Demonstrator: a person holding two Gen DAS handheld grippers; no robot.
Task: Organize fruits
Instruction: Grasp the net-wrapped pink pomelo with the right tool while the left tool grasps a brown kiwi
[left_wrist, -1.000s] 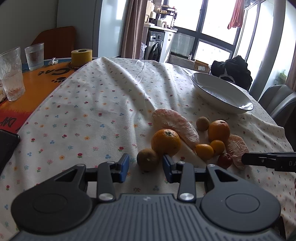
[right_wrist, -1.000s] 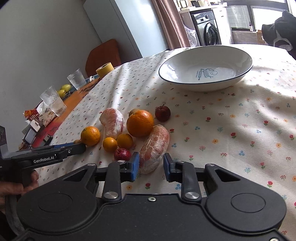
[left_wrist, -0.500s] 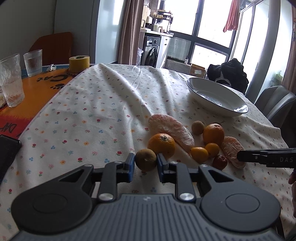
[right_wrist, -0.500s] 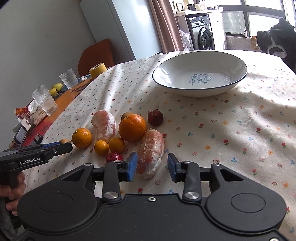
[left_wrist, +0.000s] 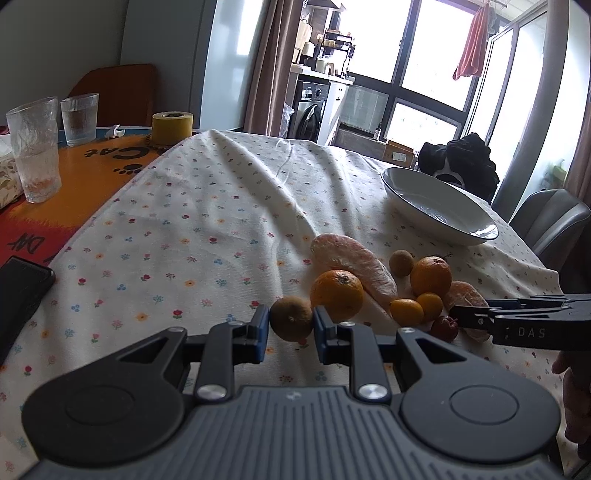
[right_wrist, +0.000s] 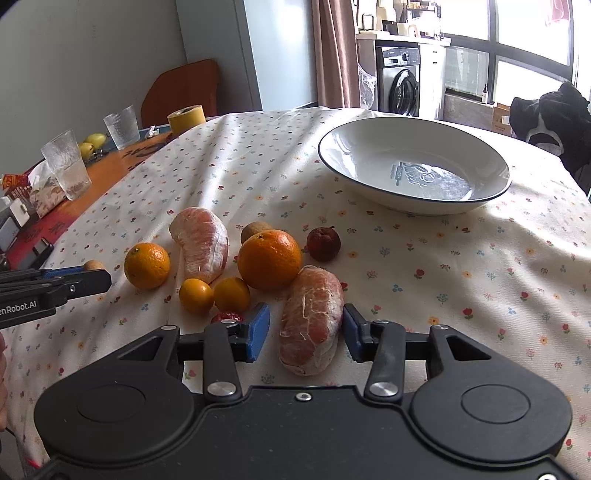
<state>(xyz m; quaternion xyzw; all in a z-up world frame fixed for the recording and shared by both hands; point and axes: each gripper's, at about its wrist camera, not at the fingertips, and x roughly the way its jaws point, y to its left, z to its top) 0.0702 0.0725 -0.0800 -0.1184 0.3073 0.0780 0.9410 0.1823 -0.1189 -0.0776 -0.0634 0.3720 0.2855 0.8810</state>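
Observation:
My left gripper (left_wrist: 290, 328) is shut on a small brown round fruit (left_wrist: 291, 319), just in front of a mandarin (left_wrist: 336, 293). My right gripper (right_wrist: 304, 331) is open, its blue pads on either side of a peeled pomelo segment (right_wrist: 310, 317); the right pad touches it, the left stands apart. Around it lie a big orange (right_wrist: 269, 258), a second pomelo segment (right_wrist: 201, 243), two kumquats (right_wrist: 195, 295), a dark red fruit (right_wrist: 324, 243) and a small red one (right_wrist: 227, 316). An empty white bowl (right_wrist: 369, 122) stands beyond. The left gripper (right_wrist: 55, 288) shows at the left edge.
A floral tablecloth (left_wrist: 207, 221) covers the table. Two glasses (left_wrist: 37, 147), a yellow tape roll (left_wrist: 172, 127) and a dark phone (left_wrist: 18, 291) sit on the orange mat at left. A grey chair (left_wrist: 550, 218) and a black garment (left_wrist: 461, 162) are behind the bowl.
My left gripper went from open around the brown fruit to shut on it. My right gripper opened wider and moved forward, so the pomelo segment now lies between its pads.

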